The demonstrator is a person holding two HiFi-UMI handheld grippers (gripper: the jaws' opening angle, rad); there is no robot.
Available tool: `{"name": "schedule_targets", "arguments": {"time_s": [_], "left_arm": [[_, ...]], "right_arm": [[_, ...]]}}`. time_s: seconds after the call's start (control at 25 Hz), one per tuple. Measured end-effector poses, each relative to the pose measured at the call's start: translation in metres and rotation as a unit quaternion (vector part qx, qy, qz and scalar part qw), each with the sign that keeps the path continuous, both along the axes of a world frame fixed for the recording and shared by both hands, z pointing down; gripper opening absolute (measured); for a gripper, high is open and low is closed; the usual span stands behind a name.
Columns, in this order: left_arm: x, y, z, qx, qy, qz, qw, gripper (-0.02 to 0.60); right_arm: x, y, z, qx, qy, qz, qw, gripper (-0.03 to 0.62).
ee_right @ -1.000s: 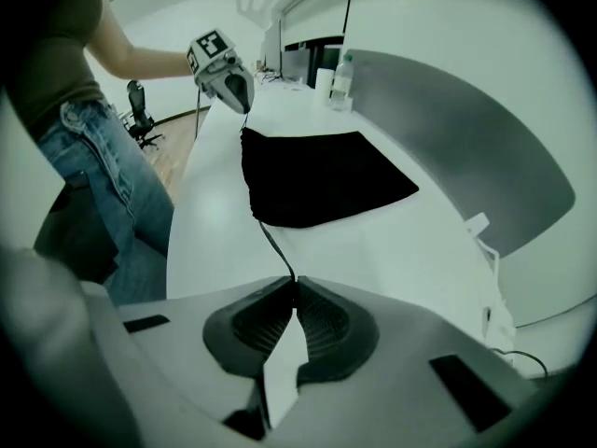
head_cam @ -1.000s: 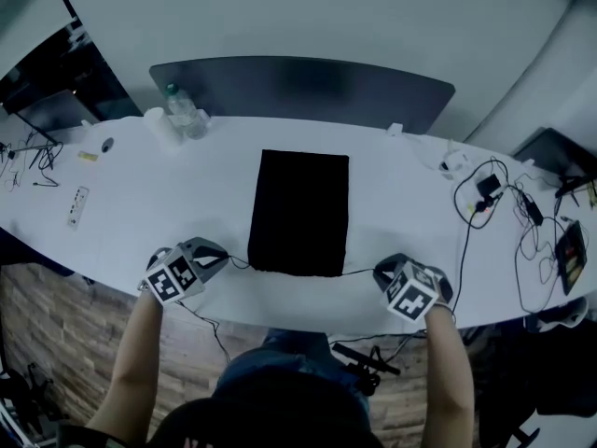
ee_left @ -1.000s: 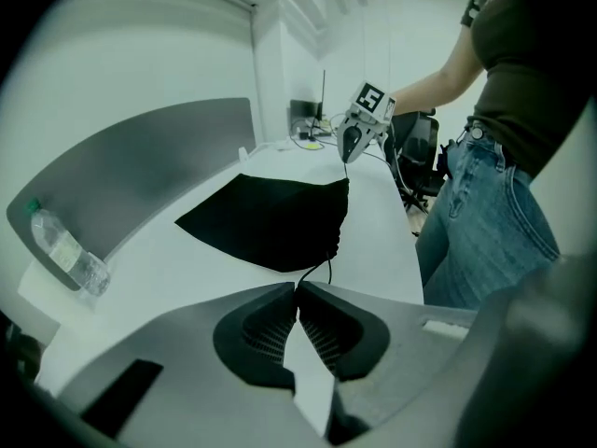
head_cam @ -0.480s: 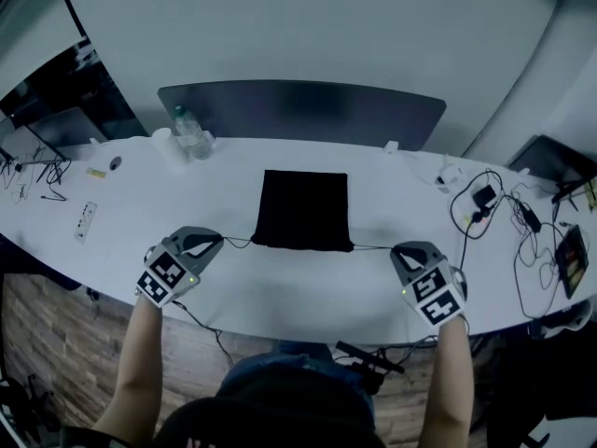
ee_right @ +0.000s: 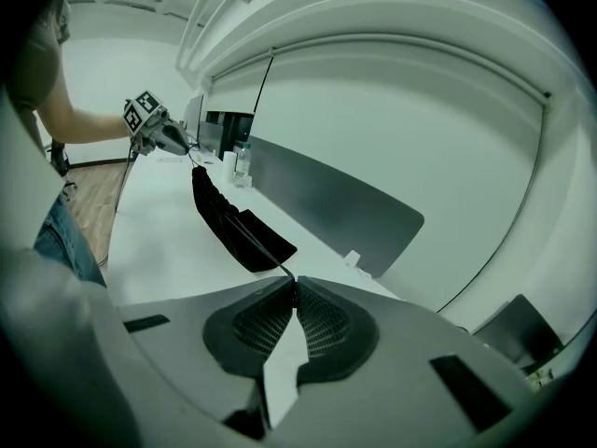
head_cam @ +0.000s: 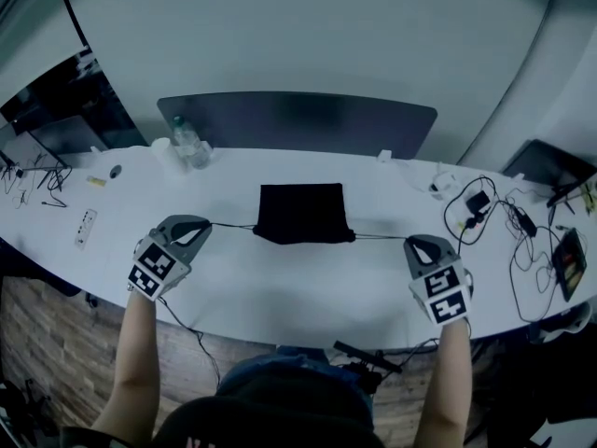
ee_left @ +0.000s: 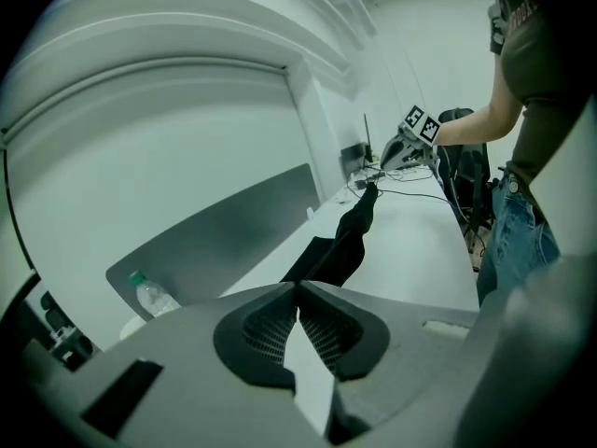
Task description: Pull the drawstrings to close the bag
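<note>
Bag (head_cam: pixel 303 213) sits between left hand-held gripper (head_cam: pixel 206 225) and right hand-held gripper (head_cam: pixel 409 242).

The bag (head_cam: pixel 303 213) is limp, matt black cloth. The table (head_cam: pixel 280 292) is smooth white with a faint sheen. The left gripper (head_cam: pixel 205 225) and right gripper (head_cam: pixel 411 242) look like matt grey plastic, with dark, finely gridded pads (ee_left: pixel 326 329). At lower left, the floor (head_cam: pixel 47 343) is wood-grained.

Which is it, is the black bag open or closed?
Mostly closed: the black bag is gathered along its near edge, both drawstrings stretched taut.

An office: a long white desk (head_cam: pixel 280 283) with a grey divider screen (head_cam: pixel 298 119) and tangled cables (head_cam: pixel 464 215)
</note>
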State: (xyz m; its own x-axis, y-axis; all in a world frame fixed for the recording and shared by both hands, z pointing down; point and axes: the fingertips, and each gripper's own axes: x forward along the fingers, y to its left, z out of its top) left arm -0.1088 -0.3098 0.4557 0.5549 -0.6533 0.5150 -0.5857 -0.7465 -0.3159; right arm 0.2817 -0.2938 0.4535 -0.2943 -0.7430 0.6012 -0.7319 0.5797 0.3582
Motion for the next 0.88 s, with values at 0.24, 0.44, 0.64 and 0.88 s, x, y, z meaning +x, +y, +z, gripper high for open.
{"name": "schedule_targets", "arguments": {"time_s": [0.24,0.44,0.64,0.88], "left_arm": [[-0.003,-0.012,-0.015,0.022,-0.006,-0.029,0.9993,0.014],[-0.011,-0.021,-0.027,0.037,-0.003,-0.056,0.9977,0.012],[-0.02,-0.028,-0.035,0.048,-0.007,-0.074,0.9961,0.012],[-0.036,-0.036,-0.044,0.052,-0.003,-0.1,0.9936,0.012]], "right_arm": [[0.017,-0.009,-0.014,0.023,0.001,0.028,0.999,0.008],[0.026,-0.017,-0.024,0.038,0.005,0.04,0.998,0.008],[0.032,-0.024,-0.031,0.049,0.014,0.051,0.997,0.008],[0.036,-0.026,-0.038,0.058,0.016,0.058,0.997,0.008]]}}
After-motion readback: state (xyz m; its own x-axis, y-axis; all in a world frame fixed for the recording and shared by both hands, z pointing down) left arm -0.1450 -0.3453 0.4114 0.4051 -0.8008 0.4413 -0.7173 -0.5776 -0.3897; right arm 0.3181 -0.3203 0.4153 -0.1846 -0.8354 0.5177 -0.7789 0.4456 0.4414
